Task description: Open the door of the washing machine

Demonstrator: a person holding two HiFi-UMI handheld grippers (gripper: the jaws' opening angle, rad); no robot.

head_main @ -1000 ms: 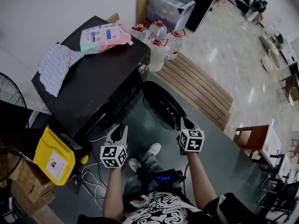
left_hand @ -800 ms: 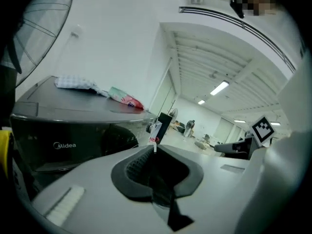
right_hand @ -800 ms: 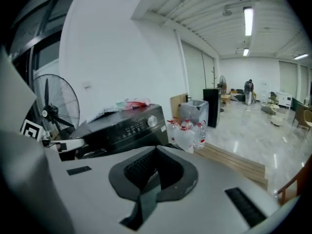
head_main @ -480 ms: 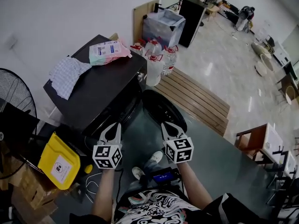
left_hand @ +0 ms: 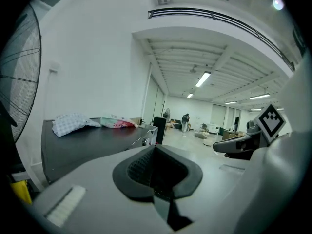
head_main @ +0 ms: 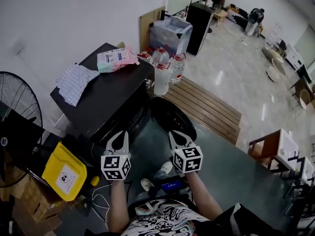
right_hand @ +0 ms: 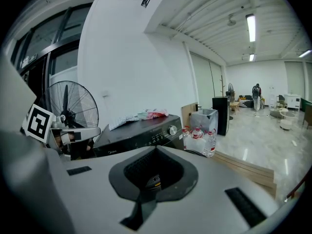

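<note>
Only legible text we get: a small brand mark at the left end of the washing machine [right_hand: 139,136] front panel, which reads like "Midea". Print on the pink-and-green pack [head_main: 116,59] and the label on the yellow container [head_main: 54,162] are too small for us to read.

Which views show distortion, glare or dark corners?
Head view: evenly lit, sharp, with pale glare patches on the floor. Left gripper view: strong fisheye bending, black corners, bright lamp. Right gripper view: the same bending and corners; the washing machine is sharp.
</note>
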